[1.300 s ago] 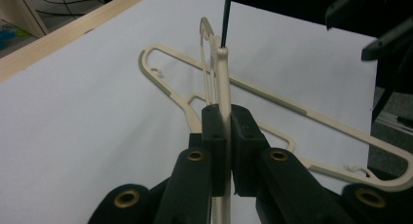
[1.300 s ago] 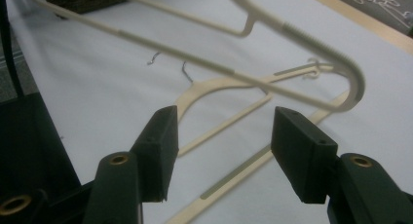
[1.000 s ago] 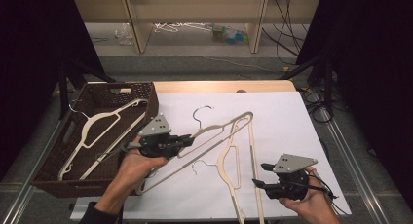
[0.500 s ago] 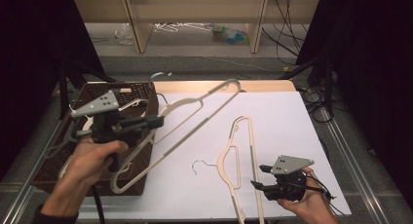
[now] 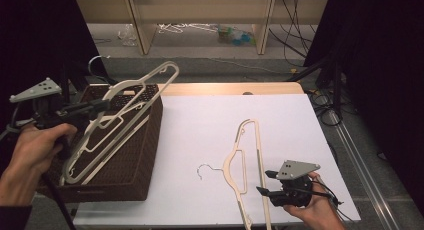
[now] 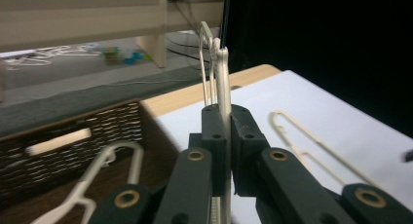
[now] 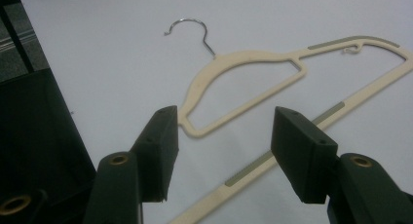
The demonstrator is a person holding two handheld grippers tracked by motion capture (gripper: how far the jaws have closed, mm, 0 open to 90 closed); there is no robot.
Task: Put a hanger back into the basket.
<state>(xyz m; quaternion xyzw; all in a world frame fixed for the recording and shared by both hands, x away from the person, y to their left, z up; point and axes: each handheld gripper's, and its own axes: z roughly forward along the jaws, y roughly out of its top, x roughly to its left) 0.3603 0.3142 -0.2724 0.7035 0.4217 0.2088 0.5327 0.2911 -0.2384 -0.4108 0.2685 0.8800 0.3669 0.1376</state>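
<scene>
My left gripper [image 5: 104,104] is shut on a cream hanger [image 5: 131,101] and holds it tilted in the air over the brown wicker basket [image 5: 131,162]. In the left gripper view the jaws [image 6: 226,118] pinch the hanger's thin edge [image 6: 222,73], which stands upright between them. A second cream hanger [image 5: 245,152] with a metal hook lies flat on the white table sheet [image 5: 210,120]. My right gripper [image 5: 263,182] rests open just right of it, near the front edge. The right gripper view has its jaws [image 7: 224,146] apart above that hanger [image 7: 243,61].
Another pale hanger [image 6: 109,158] lies inside the basket at the table's left. Behind the table are wooden shelf legs and loose hangers on the floor [image 5: 180,27]. Cables [image 5: 300,45] trail at the back right. Dark curtains close both sides.
My left gripper has carried its hanger from the middle of the table leftward and upward to above the basket. The right gripper and the lying hanger have not moved.
</scene>
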